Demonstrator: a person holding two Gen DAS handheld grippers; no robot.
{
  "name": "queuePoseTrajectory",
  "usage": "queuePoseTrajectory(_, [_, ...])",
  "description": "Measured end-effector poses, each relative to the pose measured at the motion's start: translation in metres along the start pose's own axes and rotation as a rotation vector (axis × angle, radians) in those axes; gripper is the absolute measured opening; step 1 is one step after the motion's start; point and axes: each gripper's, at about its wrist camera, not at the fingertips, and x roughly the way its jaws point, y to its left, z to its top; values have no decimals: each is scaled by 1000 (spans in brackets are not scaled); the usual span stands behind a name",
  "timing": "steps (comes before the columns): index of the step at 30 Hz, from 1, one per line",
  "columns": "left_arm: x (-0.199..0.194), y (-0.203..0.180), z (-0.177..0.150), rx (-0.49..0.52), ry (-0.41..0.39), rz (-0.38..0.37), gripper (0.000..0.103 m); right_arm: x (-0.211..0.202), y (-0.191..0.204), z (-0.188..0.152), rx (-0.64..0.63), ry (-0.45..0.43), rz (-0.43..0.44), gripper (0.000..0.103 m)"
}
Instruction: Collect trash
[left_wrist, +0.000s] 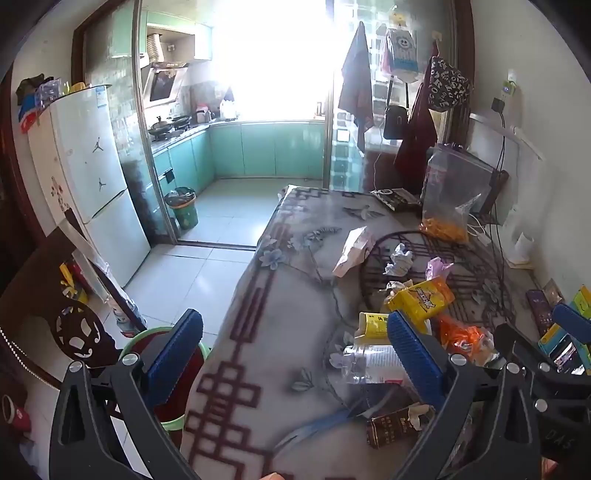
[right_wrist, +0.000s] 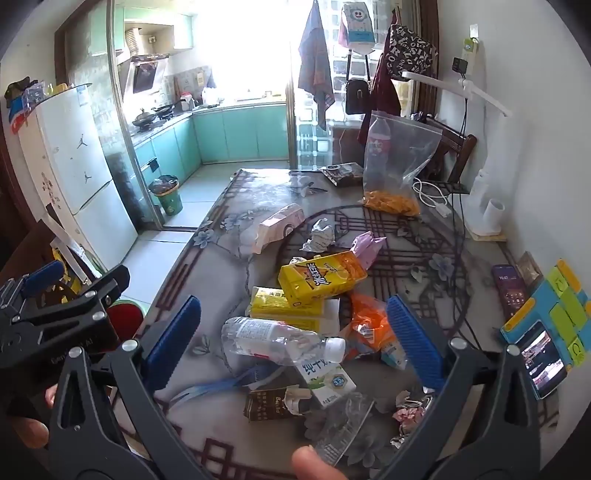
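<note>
— While both jaws gape, where is the trash?
— Right hand-held gripper (right_wrist: 291, 334) hangs released over the plastic bottle (right_wrist: 280, 339); left hand-held gripper (left_wrist: 295, 354) released beside it, above the desk (left_wrist: 280, 295).

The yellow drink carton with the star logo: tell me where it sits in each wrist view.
Left wrist: yellow drink carton right of centre, just above the right blue finger.
Right wrist: carton near centre, above the clear plastic bottle.
Shared landmark: the crumpled white paper beyond it.
</note>
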Motion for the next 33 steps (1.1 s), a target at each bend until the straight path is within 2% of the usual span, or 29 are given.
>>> queuePoseTrajectory(4, [0,0,0,-1,4,0,95,1,-12,0,32,3,12,100])
queuePoseTrajectory(8, [3,-3,-12,-8,5,2,95,0,-3,3,4,6,-34,100])
queuePoseTrajectory(12, [10,-6,-15,-2,26,6,95,2,-7,4,14,12,-30,100])
queuePoseTrajectory(18, [15,-6,-7,-12,77,-13,95,1,-5,4,10,11,-35,100])
queuePoseTrajectory(25, [19,-10,-8,-29,86,-73,95,0,-10,7,27,-2,-43,100])
queuePoseTrajectory(30, [12,-12,-4,-28,62,-57,95,0,-10,6,13,-12,-65,100])
queuePoseTrajectory(33, [7,-9,-5,-25,34,19,95,3,-12,5,10,-2,-72,100])
